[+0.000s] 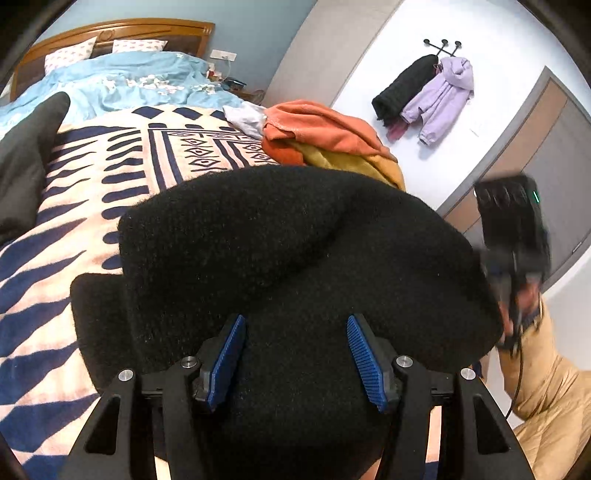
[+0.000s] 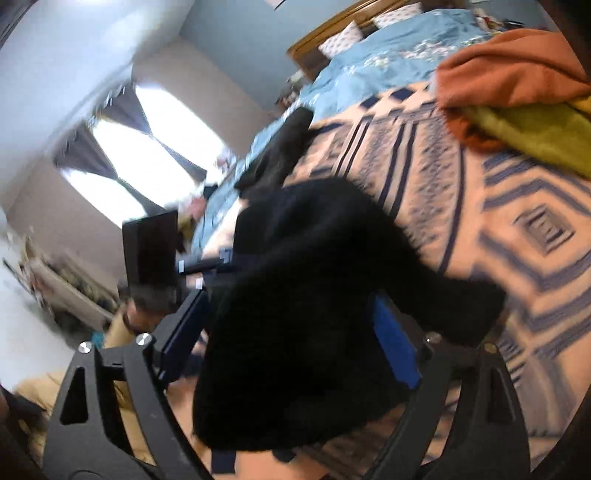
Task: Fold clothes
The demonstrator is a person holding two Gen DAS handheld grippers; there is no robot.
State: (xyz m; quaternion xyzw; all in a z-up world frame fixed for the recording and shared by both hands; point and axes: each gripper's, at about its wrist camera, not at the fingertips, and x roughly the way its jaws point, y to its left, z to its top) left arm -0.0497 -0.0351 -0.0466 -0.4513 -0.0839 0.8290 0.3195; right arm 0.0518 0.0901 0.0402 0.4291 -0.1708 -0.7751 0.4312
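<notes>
Beyond the left gripper (image 1: 295, 363), a heap of orange and mustard clothes (image 1: 325, 136) sat on the patterned blanket (image 1: 92, 206), with a blue duvet (image 1: 122, 79) and a wooden headboard (image 1: 122, 27) further off, and a black coat (image 1: 404, 88) and a lilac jacket (image 1: 441, 96) hung from wall hooks up to the right. A dark cushion (image 1: 26, 155) lay away to the left of the fingers. What stood in the way was the black fuzzy garment (image 1: 303, 251) itself: it bulged up between and ahead of both blue pads (image 1: 229, 362), filling most of that view. The left fingers stood wide apart, the cloth lying in the gap without being pinched. The right gripper (image 2: 291, 343) was tilted sharply and its view was blurred; the same black fuzzy garment (image 2: 306, 314) draped between its parted fingers and hid most of one pad, so I could not tell whether it had any hold. From the left view, the right gripper (image 1: 515, 251) was raised at the garment's far right edge.
</notes>
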